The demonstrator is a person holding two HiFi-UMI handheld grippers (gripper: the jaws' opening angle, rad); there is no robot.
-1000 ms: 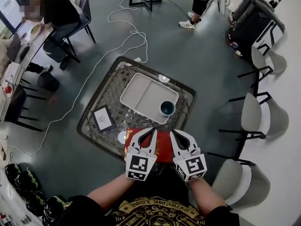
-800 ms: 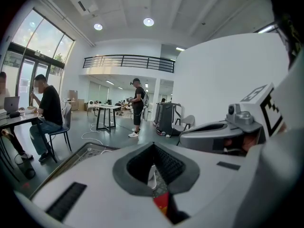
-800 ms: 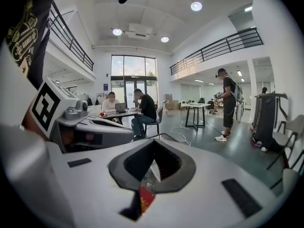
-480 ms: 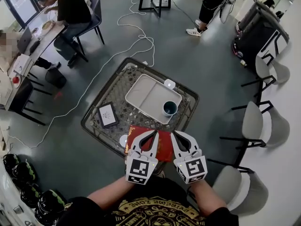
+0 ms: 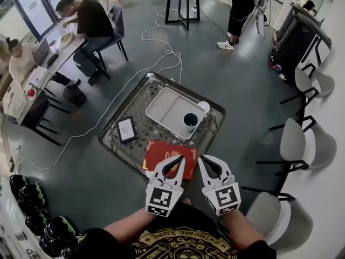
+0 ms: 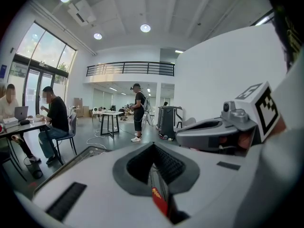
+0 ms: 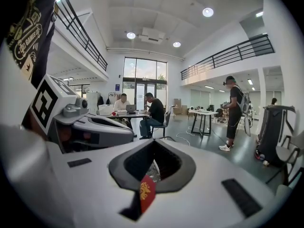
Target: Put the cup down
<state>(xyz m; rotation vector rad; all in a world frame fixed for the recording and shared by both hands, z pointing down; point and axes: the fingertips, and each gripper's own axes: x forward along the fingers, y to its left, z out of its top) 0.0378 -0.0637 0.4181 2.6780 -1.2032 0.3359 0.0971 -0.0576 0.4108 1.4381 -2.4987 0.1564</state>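
The dark teal cup (image 5: 191, 121) stands upright on the right end of a white two-part tray (image 5: 164, 108) on the low glass-topped table (image 5: 115, 144). A red book (image 5: 160, 153) lies at the table's near edge. My left gripper (image 5: 180, 159) and right gripper (image 5: 202, 158) hover side by side over the near edge, close to my body and well short of the cup. Both are shut with nothing between their jaws. In the left gripper view (image 6: 153, 145) and the right gripper view (image 7: 154, 143), only a sliver of the red book shows through the closed jaws.
A black-framed tablet (image 5: 127, 129) lies left of the tray, and a small white disc (image 5: 204, 107) sits by the tray's far right corner. Grey chairs (image 5: 294, 139) line the right side. People sit at a desk (image 5: 32, 77) far left. A white cable (image 5: 108, 107) runs across the floor.
The head view has tipped up, so the table sits farther off and more of the room shows. Both grippers stay shut, side by side, with nothing picked up.
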